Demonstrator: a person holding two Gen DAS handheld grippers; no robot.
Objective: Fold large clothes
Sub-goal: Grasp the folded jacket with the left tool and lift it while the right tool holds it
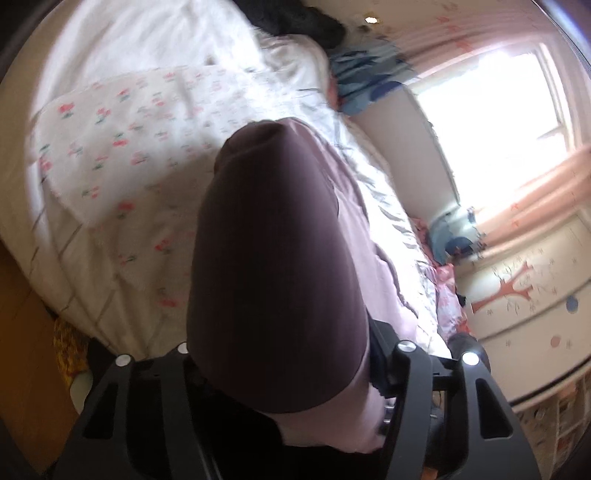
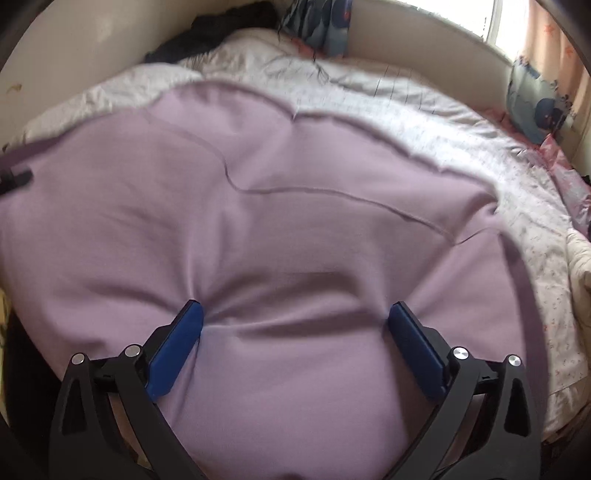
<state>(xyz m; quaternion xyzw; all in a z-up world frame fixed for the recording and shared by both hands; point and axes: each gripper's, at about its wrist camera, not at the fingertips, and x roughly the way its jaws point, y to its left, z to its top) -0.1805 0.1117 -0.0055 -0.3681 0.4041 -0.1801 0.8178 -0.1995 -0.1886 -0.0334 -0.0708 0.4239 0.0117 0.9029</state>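
A large lilac garment (image 2: 280, 184) lies spread over the bed. My right gripper (image 2: 295, 314) is open, its blue pads (image 2: 177, 347) set wide apart and pushed down into the cloth near the front edge, which puckers between them. In the left wrist view a thick fold of the same garment (image 1: 273, 229) rises from between the jaws of my left gripper (image 1: 288, 295) and hides its fingertips; the fold is held up off the bed. A black part of the left gripper (image 2: 14, 181) shows at the garment's left edge.
A white quilt with small red flowers (image 1: 122, 155) covers the bed under the garment. Blue pillows (image 2: 535, 107) and a dark heap of clothes (image 2: 221, 29) lie at the far side. A bright window (image 1: 498, 110) is to the right, and wooden floor (image 1: 22, 314) to the left.
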